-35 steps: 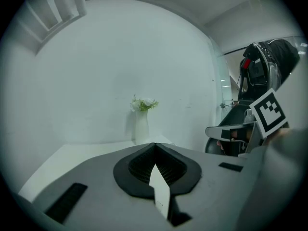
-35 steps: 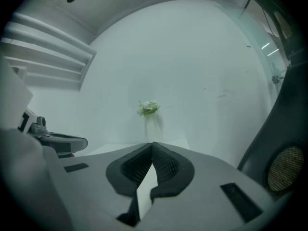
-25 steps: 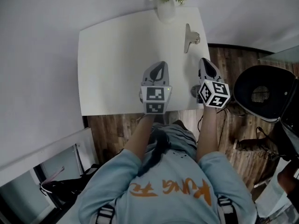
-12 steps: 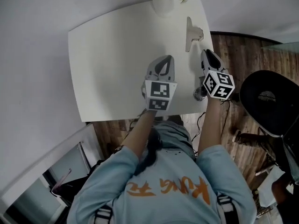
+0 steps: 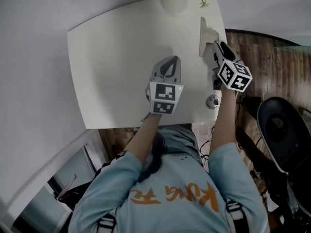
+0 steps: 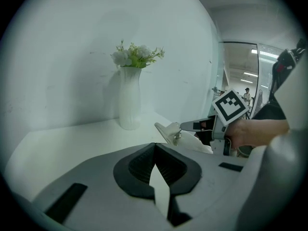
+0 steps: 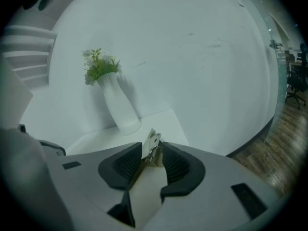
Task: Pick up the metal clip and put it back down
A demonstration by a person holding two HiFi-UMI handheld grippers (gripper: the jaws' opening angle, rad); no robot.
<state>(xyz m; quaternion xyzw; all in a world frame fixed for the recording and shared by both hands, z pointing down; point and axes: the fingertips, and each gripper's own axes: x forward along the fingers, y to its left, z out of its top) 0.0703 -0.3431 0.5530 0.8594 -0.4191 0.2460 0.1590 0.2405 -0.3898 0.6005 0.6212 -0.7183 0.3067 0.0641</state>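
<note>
White table point(image 5: 112, 57) is bearing a vase point(image 5: 175, 4); right of it, the metal clip point(image 5: 202, 35) is lying lengthwise, ungripped, between the right gripper's point(image 5: 217, 46) jaws, which have just been opening wide; left gripper point(image 5: 166, 62) is hovering closed, farther off.

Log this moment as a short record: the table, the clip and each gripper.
table: white table, vase of flowers at its far edge
metal clip: metal clip on the table near its right edge
right gripper: right gripper at the clip, jaws apart and just been opening, clip between them, not clamped
left gripper: left gripper over the table's middle, jaws together, nothing in them
</note>
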